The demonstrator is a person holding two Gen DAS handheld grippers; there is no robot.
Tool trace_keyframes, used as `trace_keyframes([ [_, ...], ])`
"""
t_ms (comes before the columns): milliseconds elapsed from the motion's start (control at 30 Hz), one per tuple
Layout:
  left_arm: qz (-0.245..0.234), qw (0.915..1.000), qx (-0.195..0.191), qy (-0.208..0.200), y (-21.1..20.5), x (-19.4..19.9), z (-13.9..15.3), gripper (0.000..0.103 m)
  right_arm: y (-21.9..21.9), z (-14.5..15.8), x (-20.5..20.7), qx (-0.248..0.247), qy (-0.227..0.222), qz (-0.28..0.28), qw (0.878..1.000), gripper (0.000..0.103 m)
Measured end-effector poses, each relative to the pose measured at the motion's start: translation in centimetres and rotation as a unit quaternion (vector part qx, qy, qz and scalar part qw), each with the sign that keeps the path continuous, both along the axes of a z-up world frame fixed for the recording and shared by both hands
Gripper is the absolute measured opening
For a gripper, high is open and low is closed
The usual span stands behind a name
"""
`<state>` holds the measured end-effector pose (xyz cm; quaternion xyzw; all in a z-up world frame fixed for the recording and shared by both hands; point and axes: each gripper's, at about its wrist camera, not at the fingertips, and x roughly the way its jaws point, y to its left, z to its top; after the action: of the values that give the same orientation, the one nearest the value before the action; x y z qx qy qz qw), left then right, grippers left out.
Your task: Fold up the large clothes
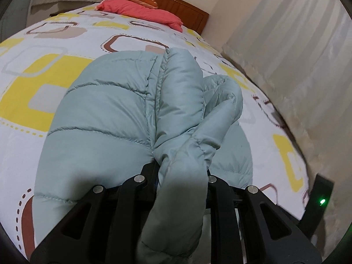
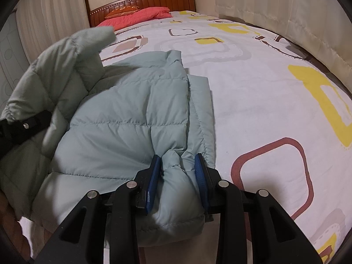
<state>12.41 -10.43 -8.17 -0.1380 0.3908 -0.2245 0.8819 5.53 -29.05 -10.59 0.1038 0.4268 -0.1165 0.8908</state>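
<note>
1. A pale green quilted jacket (image 2: 123,114) is spread on the bed (image 2: 264,101), near its foot edge, over a sheet printed with yellow and brown squares.
2. The right tongs (image 2: 178,167) are pitched steeply down at the jacket's near hem, low over the bed edge.
3. A bunched fold of that hem is clamped between the blue pads (image 2: 154,176) of the right tongs; the padding bulges out between and below them.
4. The left tongs (image 1: 182,171) are pointed down at a shallower angle across the jacket (image 1: 105,114), toward the headboard (image 1: 167,2).
5. The sleeve (image 1: 193,118) is gripped in the left tongs: the jaws are drawn close together on a thick roll of its fabric, which is draped back over the tongs toward the camera, so the pads are mostly hidden.
6. In the right wrist view, the left tongs (image 2: 33,123) are seen at the left edge, tilted, with the sleeve (image 2: 66,66) lifted off the bed and hanging above the jacket's left side.
7. A red pillow (image 2: 136,15) lies at the head of the bed, well apart from the jacket.
8. Curtains (image 1: 297,55) hang beside the bed.
</note>
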Motion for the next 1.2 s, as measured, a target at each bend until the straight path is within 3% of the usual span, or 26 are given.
trace_keyframes([
  [200,-0.019,0.9993,0.029,-0.014,-1.6,-0.3,-1.0,0.019,0.2,-0.1,0.1,-0.005,0.001,-0.001,1.000,0.033],
  [533,-0.029,0.9989,0.035,-0.011,-2.3,-0.3,-1.1,0.019,0.5,0.0,0.1,-0.006,0.003,-0.002,1.000,0.034],
  [633,-0.036,0.9986,0.034,-0.017,-2.4,-0.8,-0.4,0.030,0.3,0.1,0.0,0.002,0.001,-0.005,1.000,0.034],
  [700,-0.044,0.9985,0.028,-0.019,-2.3,-1.2,0.2,0.054,-0.1,0.2,-0.1,0.009,0.000,-0.007,1.000,0.034],
  [767,-0.054,0.9980,0.017,-0.028,-2.3,-2.3,1.2,0.065,-0.5,0.5,-0.3,0.020,0.000,-0.012,1.000,0.034],
  [867,-0.064,0.9972,0.005,-0.038,-2.0,-3.8,2.7,0.068,-0.9,1.0,-0.6,0.027,0.000,-0.019,0.999,0.035],
  [1033,-0.053,0.9963,-0.045,-0.051,1.4,-5.8,5.6,0.071,-0.8,2.5,-1.4,0.033,-0.010,-0.022,0.999,0.035],
  [1200,0.030,0.9930,-0.097,-0.061,7.8,-5.0,7.2,0.078,-0.4,4.8,-1.8,0.042,-0.030,-0.017,0.999,0.035],
])
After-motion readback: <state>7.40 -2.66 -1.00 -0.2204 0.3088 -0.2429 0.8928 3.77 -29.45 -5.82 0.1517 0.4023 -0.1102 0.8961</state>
